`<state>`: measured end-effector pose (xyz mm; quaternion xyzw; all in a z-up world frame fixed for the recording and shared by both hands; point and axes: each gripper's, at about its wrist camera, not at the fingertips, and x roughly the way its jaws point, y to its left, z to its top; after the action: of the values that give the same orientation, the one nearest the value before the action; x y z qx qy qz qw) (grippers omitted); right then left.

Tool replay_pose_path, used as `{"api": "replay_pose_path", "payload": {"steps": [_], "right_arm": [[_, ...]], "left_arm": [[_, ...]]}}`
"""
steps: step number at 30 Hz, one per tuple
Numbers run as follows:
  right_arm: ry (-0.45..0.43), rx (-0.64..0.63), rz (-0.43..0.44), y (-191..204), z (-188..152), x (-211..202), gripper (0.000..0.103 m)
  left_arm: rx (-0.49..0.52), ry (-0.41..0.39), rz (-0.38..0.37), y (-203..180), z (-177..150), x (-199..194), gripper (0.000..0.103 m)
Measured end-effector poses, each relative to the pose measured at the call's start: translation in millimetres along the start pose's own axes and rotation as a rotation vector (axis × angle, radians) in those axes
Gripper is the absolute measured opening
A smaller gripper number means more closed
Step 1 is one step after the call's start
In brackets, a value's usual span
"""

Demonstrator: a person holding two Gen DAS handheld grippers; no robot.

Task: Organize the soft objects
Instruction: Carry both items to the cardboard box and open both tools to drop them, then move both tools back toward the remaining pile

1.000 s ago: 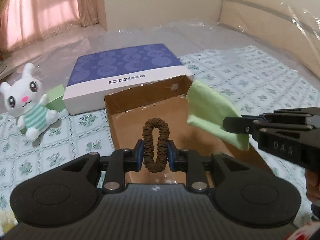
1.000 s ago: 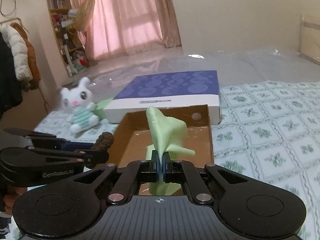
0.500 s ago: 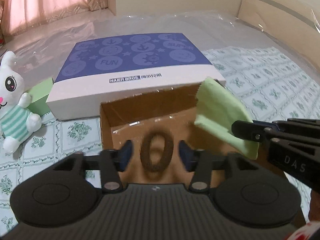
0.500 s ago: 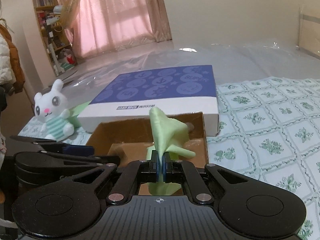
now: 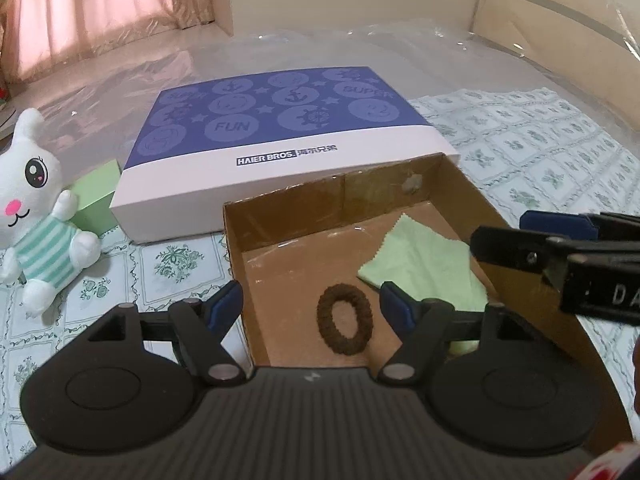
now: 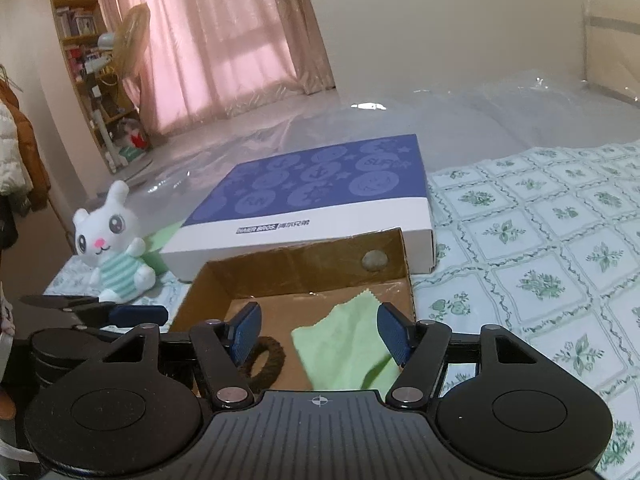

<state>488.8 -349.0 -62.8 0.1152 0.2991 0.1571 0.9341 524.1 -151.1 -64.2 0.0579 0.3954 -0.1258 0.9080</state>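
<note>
Soft objects are lying on the bed [image 6: 560, 240]: beside the blue-and-white box [image 5: 280, 128] and plush rabbit [image 5: 36, 208], the open cardboard box [image 5: 288, 220] is holding the green cloth [image 5: 424, 264] and brown scrunchie [image 5: 345, 319] on its floor. Above them, the left gripper [image 5: 311, 306] and right gripper [image 6: 318, 334] are both spreading their jaws, gripping nothing.
</note>
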Motion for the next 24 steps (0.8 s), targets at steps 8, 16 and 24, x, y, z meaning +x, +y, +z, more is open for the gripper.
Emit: {"api": "replay_pose_path", "payload": {"steps": [8, 16, 24], "right_arm": [[-0.020, 0.016, 0.006, 11.1, -7.0, -33.2, 0.065], [-0.052, 0.051, 0.010, 24.9, -22.2, -80.7, 0.065], [-0.052, 0.091, 0.055, 45.0, -44.3, -135.4, 0.065]], "left_arm": [[0.025, 0.005, -0.009, -1.9, -11.4, -28.2, 0.073], [0.035, -0.018, -0.046, -4.1, -30.7, -84.7, 0.073], [0.013, -0.056, -0.080, -4.3, -63.1, -159.4, 0.074]]}}
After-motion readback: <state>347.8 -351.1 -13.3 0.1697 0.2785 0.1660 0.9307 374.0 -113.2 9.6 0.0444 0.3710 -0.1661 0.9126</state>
